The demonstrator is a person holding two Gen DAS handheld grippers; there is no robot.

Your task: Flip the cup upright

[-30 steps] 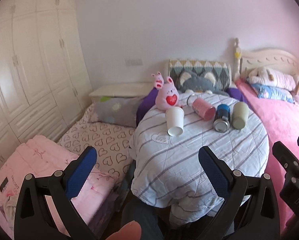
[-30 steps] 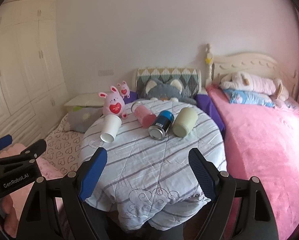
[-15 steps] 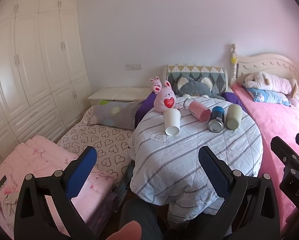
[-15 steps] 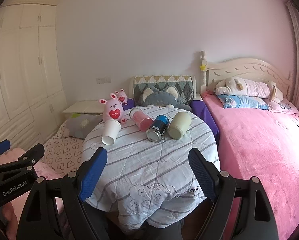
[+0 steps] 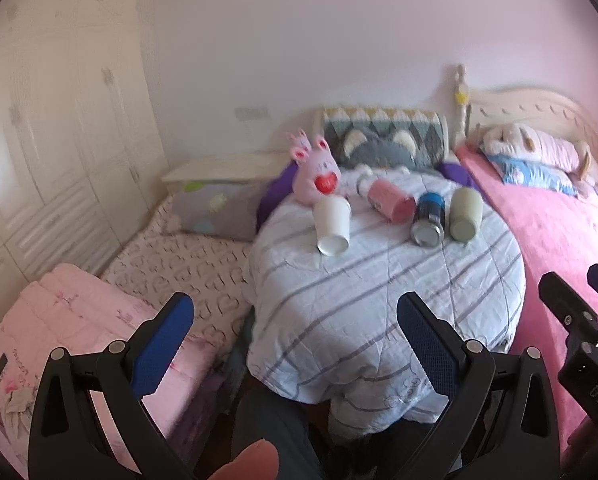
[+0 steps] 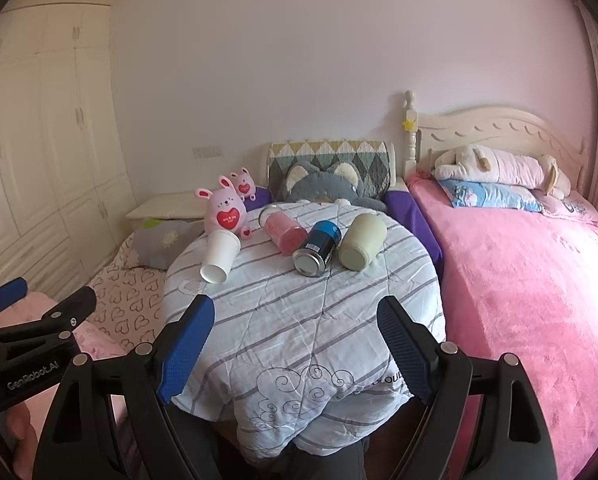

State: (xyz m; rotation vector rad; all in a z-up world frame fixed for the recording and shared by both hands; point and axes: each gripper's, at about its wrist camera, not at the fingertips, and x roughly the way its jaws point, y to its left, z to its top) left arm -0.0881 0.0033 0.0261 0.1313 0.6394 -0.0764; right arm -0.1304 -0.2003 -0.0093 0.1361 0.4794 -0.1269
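Note:
Several cups lie on their sides on a round table under a striped quilt. From left: a white paper cup, a pink cup, a blue and black can-like cup, and a pale green cup. They also show in the left wrist view: white, pink, blue, green. My left gripper is open and empty, well short of the table. My right gripper is open and empty, at the table's near edge.
A pink bunny toy sits behind the white cup. A grey cat cushion lies at the table's far side. A pink bed is on the right. A heart-print mattress and white wardrobe are on the left.
Both views have shifted slightly; the table and cups appear a little nearer and lower than half a second ago. The cups have not moved. Both grippers stay open.

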